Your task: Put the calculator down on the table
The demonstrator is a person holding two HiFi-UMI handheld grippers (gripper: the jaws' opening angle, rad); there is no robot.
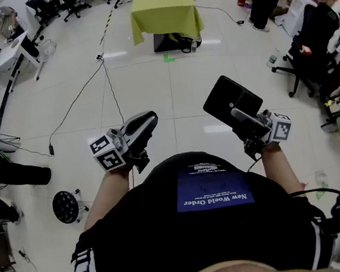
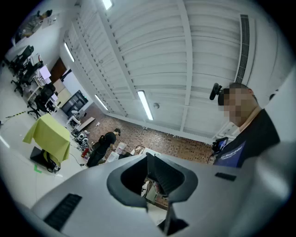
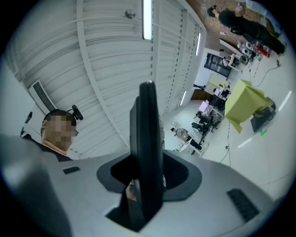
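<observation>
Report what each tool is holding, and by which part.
The right tool holds the calculator, clamped across its faces at the end nearest the person. The left tool holds nothing; its jaws are together.

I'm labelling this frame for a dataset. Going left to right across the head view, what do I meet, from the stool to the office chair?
round black stool → left gripper → calculator, held in the right gripper → black office chair
</observation>
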